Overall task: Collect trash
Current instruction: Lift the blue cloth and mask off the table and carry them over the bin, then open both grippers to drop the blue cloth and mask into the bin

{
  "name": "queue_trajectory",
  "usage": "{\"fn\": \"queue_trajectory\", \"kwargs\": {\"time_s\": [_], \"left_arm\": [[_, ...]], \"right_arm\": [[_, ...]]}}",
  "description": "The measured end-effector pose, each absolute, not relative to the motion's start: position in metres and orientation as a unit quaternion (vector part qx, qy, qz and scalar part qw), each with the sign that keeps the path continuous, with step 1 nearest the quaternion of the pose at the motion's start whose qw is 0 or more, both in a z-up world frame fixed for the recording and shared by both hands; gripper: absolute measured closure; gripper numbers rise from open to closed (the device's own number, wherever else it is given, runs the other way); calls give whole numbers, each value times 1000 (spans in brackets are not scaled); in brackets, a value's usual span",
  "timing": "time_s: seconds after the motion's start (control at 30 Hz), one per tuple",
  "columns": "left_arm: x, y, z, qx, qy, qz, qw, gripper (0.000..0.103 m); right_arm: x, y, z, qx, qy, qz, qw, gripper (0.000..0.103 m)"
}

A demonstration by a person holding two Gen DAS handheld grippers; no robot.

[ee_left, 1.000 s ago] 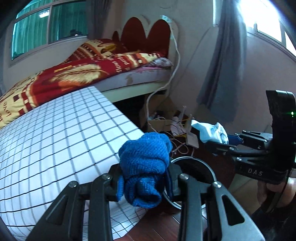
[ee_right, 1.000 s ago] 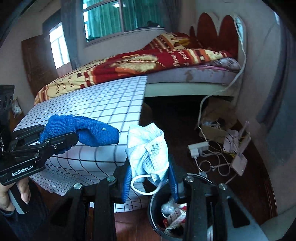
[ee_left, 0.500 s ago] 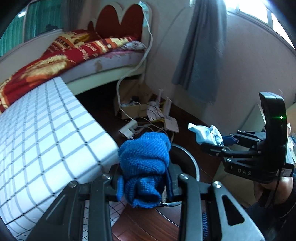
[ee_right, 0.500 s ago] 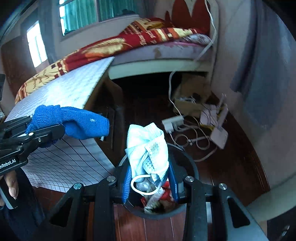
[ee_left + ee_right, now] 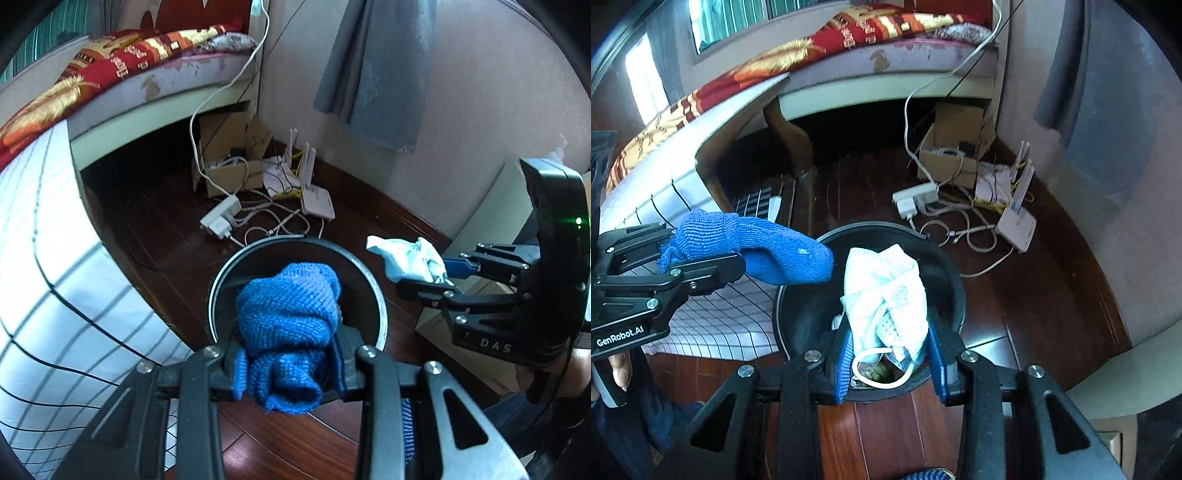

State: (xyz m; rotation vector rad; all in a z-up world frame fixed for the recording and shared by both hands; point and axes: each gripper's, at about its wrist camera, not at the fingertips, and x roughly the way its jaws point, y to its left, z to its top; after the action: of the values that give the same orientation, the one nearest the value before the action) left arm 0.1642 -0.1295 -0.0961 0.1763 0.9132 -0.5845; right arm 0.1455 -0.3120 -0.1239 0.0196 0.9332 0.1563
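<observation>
Above the black round bin [image 5: 382, 314] on the dark wood floor [image 5: 373, 229], 2 pieces of trash are held. The blue knitted sock [image 5: 288, 332], ribbed and bunched into folds, is clamped between the fingers of the left gripper [image 5: 290, 373], closed to the width of the cloth; in the right wrist view its toe end juts over the bin's rim. The crumpled white and pale-blue face mask [image 5: 886, 299], with 1 white ear loop hanging, is pinched in the right gripper [image 5: 888, 356], jaws narrowed on it, over the bin's mouth. Other litter lies inside the bin. Beside it stands a grid-patterned cloth [image 5: 48, 258]; beyond are a cardboard box [image 5: 229, 173], power strip [image 5: 221, 218] and router [image 5: 317, 203].
</observation>
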Motion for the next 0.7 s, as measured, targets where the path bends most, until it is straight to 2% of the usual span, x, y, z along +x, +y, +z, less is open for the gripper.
{"fn": "queue_trajectory", "kwargs": {"time_s": [0.33,0.4,0.43,0.47,0.5,0.53,0.57,0.7], "left_arm": [[172,-126,-133,64,466,-259,843,66],[175,-125,-137,54,465,-258,845,62],[176,-125,-139,47,463,-256,848,52],[176,-124,-141,44,465,-245,849,44],[178,-123,-144,45,472,-235,849,24],[177,-122,-147,48,476,-222,850,6],[175,-121,-148,53,474,-217,852,0],[165,-115,-149,72,461,-202,861,0]], "right_arm": [[166,-296,-172,-23,489,99,866,66],[170,-293,-175,-23,491,108,864,63],[173,-289,-177,-35,489,106,865,58],[175,-287,-180,-52,485,93,868,33],[176,-286,-182,-62,484,78,870,0],[176,-290,-185,-64,485,65,870,0],[178,-293,-187,-62,491,60,867,0],[178,-306,-191,-57,499,32,864,0]]}}
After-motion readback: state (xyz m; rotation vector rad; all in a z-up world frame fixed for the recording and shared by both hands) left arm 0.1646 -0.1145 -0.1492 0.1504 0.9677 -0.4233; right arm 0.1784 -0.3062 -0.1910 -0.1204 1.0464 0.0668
